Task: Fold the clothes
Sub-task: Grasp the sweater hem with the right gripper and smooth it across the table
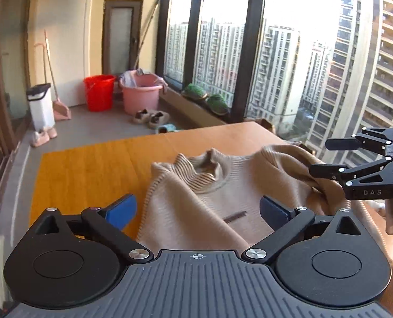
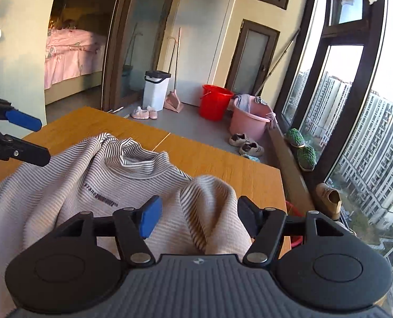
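Left wrist view: the left claw (image 1: 196, 212) stands wide open above the sweater (image 1: 223, 193), with nothing between its blue pads and no cloth gripped. The striped sweater lies on the wooden counter (image 1: 90, 169), collar away from the cameras, one side folded over the body. Right wrist view: the right claw (image 2: 199, 217) is partly open, a raised fold of the sweater (image 2: 209, 212) sitting between its fingers, the pads not pressing it. A red bucket (image 2: 213, 102) and pink tub (image 2: 249, 122) stand on the floor beyond.
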`<action>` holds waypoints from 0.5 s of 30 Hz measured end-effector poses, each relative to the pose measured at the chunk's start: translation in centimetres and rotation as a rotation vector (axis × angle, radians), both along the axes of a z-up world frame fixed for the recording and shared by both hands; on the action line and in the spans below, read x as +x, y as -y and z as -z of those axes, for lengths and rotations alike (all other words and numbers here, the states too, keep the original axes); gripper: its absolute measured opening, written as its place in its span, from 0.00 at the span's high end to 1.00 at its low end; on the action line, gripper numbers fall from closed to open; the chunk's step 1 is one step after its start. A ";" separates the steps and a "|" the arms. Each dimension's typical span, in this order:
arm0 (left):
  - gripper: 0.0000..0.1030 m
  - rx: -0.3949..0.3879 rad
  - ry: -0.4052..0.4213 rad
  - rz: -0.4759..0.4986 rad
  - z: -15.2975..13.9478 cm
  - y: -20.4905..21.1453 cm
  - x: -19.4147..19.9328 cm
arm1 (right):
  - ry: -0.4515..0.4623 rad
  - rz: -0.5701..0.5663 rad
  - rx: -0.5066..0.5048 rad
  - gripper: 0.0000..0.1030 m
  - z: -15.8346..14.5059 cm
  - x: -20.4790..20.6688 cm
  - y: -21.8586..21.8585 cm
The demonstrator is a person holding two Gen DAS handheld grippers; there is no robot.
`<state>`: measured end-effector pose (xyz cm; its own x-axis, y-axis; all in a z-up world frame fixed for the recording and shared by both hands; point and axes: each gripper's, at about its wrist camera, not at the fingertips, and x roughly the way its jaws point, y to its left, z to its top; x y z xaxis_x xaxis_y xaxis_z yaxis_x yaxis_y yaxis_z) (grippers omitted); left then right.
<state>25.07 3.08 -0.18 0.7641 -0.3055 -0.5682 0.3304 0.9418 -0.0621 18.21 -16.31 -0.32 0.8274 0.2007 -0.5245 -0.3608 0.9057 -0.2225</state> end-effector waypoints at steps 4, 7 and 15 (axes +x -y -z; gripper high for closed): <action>0.01 0.084 -0.066 -0.008 2.0 1.3 4.6 | -0.056 -0.007 -0.096 0.38 2.2 5.6 -2.7; 0.45 0.154 -0.109 -0.006 3.9 1.8 5.5 | -0.107 0.016 -0.159 0.49 4.9 8.2 -3.6; 0.78 0.229 -0.010 -0.115 3.7 -1.3 6.3 | -0.043 0.050 0.067 0.88 1.5 8.5 0.3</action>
<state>31.40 4.37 -3.90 0.7805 -0.0798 -0.6201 0.2211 0.9630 0.1544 26.68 -16.61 -1.78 0.8140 0.1956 -0.5470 -0.3228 0.9351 -0.1461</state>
